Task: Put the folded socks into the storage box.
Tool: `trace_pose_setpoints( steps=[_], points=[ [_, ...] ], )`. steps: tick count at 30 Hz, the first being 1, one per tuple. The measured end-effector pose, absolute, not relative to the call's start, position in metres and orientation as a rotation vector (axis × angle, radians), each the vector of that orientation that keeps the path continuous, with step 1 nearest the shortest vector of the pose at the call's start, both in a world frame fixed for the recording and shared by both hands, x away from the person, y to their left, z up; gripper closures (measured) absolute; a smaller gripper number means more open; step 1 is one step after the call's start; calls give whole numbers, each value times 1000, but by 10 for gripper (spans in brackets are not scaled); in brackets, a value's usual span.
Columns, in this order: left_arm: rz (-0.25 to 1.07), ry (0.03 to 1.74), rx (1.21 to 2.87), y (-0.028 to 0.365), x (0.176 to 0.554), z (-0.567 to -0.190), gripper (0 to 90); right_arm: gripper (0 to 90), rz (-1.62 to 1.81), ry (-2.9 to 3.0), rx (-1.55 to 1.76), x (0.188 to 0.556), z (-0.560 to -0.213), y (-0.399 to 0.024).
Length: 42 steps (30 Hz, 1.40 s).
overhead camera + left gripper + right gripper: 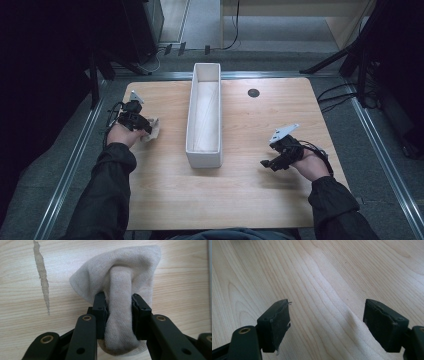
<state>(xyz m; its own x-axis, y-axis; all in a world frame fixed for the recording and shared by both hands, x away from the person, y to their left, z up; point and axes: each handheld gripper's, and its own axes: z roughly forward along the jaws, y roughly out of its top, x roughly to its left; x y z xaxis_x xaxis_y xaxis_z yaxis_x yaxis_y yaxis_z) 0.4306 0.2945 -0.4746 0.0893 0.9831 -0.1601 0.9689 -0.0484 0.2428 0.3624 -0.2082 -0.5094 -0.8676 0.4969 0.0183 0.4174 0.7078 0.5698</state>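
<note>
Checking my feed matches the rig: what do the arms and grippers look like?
Both forearms wear dark, slightly shiny jacket sleeves. The left gripper and right gripper are black, each topped by a grey three-cornered plate, with black cables trailing. Their arms have brass-coloured rivets and flat, worn black pads.

Long white bin [204, 150] mid table [260, 190]

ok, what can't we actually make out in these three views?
- Beige sock: its lower end is cut off by the bottom edge in the left gripper view; in the high view the left tool covers most of it.
- White bin: whether anything lies inside is too pale to tell in the high view.
- Dark round spot on the table: too small to identify.
</note>
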Motion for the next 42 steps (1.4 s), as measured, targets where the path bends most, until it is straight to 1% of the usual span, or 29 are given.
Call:
trace_pose_setpoints(
  steps=[9,18,23,32,37,40,42],
  points=[
    [55,1925,2099,289,429,-455,694,218,874,2778,746,363,-510,-208],
    [29,1927,2058,281,426,-436,692,218,865,2785,739,362,-510,-207],
    [47,1907,2059,275,420,-426,685,218,861,2782,743,363,-510,-208],
    [30,1927,2056,260,411,-409,685,218,855,2785,738,362,-510,-207],
    [16,1895,2045,250,405,-398,685,218,855,2785,735,362,-510,-207],
    [21,1869,2046,242,403,-392,682,219,852,2787,737,363,-510,-207],
    [50,1865,2052,234,400,-388,678,219,854,2785,734,363,-510,-207]
  ],
)
